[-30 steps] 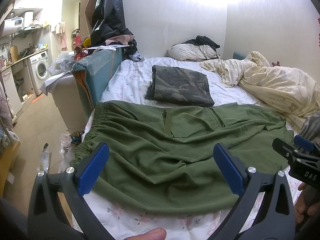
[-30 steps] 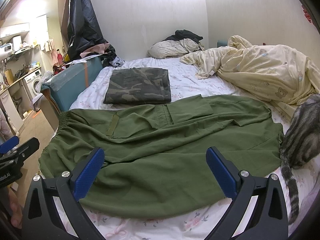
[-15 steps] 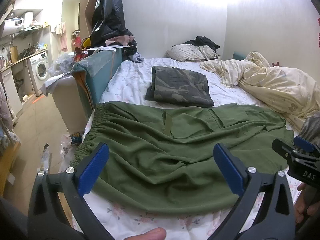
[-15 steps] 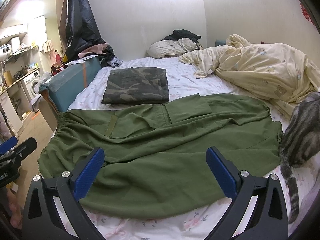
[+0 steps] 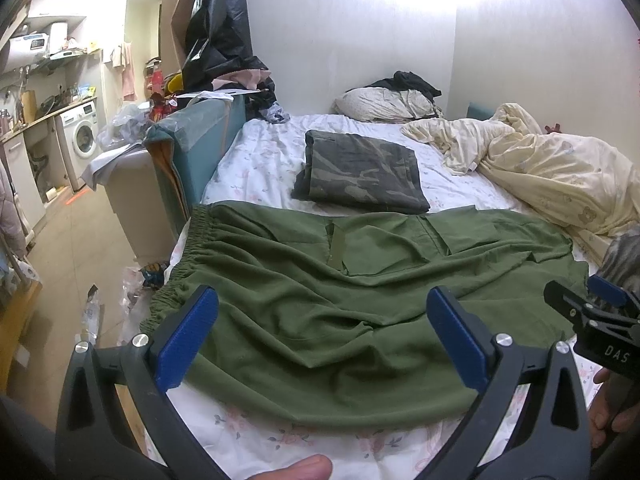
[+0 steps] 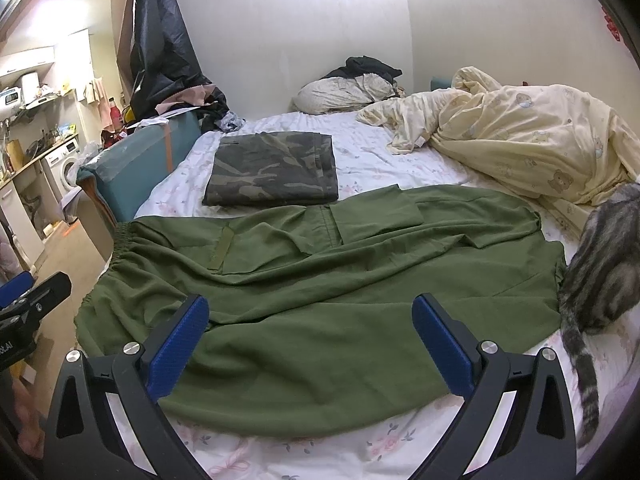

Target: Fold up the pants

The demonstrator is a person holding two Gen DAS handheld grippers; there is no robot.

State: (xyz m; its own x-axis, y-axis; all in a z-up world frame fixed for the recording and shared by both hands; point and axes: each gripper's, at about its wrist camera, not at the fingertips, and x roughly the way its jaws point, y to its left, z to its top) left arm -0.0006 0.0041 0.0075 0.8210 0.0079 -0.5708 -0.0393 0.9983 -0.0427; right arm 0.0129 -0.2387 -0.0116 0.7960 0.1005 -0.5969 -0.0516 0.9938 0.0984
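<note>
The green pants (image 5: 360, 292) lie spread flat across the bed (image 5: 256, 160), w/ the stretchy waist at the left edge and the legs going to the right. They are wrinkly, w/ a pocket flap near the middle. The near edge of the pants sits just back from the front of the bed, so some flowery sheet shows there.

The left gripper (image 5: 322, 338) hangs over the near part of the pants. Its two blue pads (image 5: 186, 338) are spread wide apart & hold nothing. A fingertip (image 5: 298, 470) shows at the bottom of the left view.

The right gripper (image 6: 310, 346) is also over the near part of the pants, more to the right. It is spread wide too, w/ nothing in it. Each gripper peeks into the other's view at the side.

Behind the pants lies a folded camo cloth (image 6: 272, 170), near the pants but not on them. A yellow blanket (image 6: 532, 140) is bunched up at the right side of the bed. A pillow (image 6: 340, 94) w/ dark clothes on it sits by the back wall.

A gray striped cat (image 6: 600, 268) sits at the right end of the pants, right by the leg ends. Its tail hangs toward the front.

Left of the bed is a teal board (image 5: 200, 136), and far left a washer (image 5: 82, 136).
</note>
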